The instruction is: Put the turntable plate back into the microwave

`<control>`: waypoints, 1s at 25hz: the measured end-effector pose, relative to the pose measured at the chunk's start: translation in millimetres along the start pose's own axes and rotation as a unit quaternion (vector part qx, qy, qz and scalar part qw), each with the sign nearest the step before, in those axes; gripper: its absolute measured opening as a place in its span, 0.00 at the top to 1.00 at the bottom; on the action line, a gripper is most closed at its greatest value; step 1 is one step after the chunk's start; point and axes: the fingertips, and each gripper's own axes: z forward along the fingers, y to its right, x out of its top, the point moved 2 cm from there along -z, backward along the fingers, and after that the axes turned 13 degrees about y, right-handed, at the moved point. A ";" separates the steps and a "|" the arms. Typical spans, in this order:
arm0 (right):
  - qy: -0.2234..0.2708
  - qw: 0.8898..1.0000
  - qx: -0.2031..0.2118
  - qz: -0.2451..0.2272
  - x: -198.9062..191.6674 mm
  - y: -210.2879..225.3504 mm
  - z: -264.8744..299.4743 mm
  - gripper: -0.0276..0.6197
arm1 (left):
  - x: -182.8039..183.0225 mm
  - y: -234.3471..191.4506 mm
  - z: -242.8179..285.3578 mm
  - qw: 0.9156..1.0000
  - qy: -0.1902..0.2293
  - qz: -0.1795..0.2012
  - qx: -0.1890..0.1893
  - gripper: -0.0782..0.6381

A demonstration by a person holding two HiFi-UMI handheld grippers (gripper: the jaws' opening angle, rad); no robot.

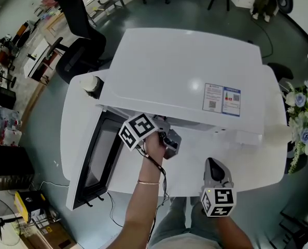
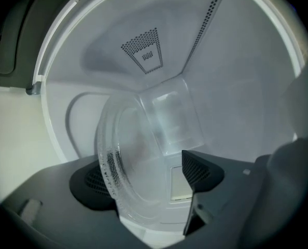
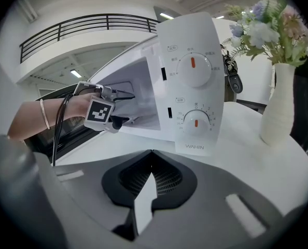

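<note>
In the left gripper view the clear glass turntable plate (image 2: 133, 160) is inside the white microwave cavity (image 2: 237, 87) and appears turned steeply on edge. It sits between the jaws of my left gripper (image 2: 146, 175), which stand wide. Its beaded rim is next to the left pad (image 2: 94, 179), and the right pad (image 2: 196, 169) is apart from it. From the head view my left gripper (image 1: 169, 139) reaches into the microwave (image 1: 190, 77). My right gripper (image 3: 150, 152) is shut and empty, low over the white table (image 1: 247, 162) in front of the control panel (image 3: 193, 87).
The microwave door (image 1: 97, 154) hangs open to the left. A white vase of flowers (image 3: 281, 102) stands at the table's right edge. Black office chairs (image 1: 76, 35) and cluttered desks lie beyond the table on the left.
</note>
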 end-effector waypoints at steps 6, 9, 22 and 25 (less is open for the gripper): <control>-0.002 1.000 0.002 -0.001 0.6 -1.3 -2.2 0.94 | -5.0 6.2 -2.6 0.999 -0.027 0.035 -0.001 0.33; -0.004 1.000 0.002 -0.003 1.9 -1.2 -3.0 0.94 | -7.9 7.7 -4.6 0.998 -0.038 0.046 -0.001 0.33; -0.011 1.000 0.009 0.001 2.1 -2.8 -2.3 0.94 | -17.5 0.5 -16.0 0.991 -0.091 0.095 0.030 0.31; -0.014 1.000 0.012 -0.002 1.2 -3.1 -2.4 0.94 | -16.1 -2.4 -18.3 0.990 -0.092 0.100 0.035 0.31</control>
